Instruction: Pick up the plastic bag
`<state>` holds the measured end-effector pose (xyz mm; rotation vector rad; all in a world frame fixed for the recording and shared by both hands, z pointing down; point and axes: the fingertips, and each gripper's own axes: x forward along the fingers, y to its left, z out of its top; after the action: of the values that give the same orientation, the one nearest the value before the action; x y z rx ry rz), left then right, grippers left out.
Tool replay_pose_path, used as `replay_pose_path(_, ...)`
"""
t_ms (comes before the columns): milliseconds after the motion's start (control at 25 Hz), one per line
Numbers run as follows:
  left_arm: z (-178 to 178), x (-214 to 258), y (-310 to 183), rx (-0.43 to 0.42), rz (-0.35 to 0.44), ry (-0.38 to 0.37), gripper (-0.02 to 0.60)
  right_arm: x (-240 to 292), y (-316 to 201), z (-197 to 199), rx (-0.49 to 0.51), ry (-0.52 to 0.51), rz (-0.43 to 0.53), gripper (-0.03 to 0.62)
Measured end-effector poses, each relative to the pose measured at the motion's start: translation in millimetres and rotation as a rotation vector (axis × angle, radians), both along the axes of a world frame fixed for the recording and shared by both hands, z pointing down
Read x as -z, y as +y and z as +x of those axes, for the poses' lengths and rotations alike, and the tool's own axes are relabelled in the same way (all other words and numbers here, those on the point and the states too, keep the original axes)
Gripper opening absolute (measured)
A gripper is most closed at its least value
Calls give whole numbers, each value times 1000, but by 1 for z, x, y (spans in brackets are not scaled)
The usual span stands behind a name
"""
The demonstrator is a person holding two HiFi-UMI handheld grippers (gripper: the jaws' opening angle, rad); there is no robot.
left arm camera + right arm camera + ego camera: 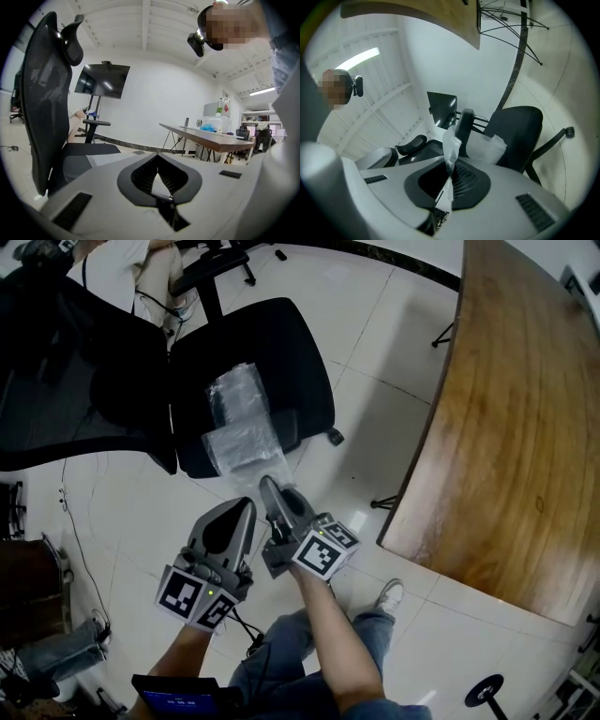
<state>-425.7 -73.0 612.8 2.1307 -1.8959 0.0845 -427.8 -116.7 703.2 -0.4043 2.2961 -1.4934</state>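
Underfoot, the white tiled floor [394,334] spread out below both pairs of jaws. Off to the right of the right gripper's jaws ran the big curved table with its brown wooden top [525,409], well apart from them. Straight ahead of both pairs of jaws stood the black office chair [281,343], its padded seat towards the person and its dark mesh back further to the left.

Ahead of the left jaws and well beyond the chair, a dark flat screen on a stand [102,80] stood against the white wall.

On the seat lay the clear, crinkled plastic bag [239,423], stretched from the middle of the cushion to its near edge, where it reached the tips of the right jaws.

The right gripper [267,482], grey-bodied with a marker cube at its back, had its jaws closed on that near end of the bag; its own camera showed a thin fold of film pinched between the black ribbed pads and rising out past the tips.

The left gripper [246,504] hung just beside it, a little to its left and nearer the person. Its jaws met at the tips with nothing between them, and the bag lay ahead of them and slightly to their right, untouched by them.
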Motion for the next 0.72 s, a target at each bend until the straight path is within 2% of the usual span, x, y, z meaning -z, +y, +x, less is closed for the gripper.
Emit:
replay_pose_path(360,-2,23,1,19,13,-4,14,35,-2,-1,16,-8,24,10)
replay_pose_path(720,1,71,2,38,58,-10,14,109,-3,-5,76,-4,115,10)
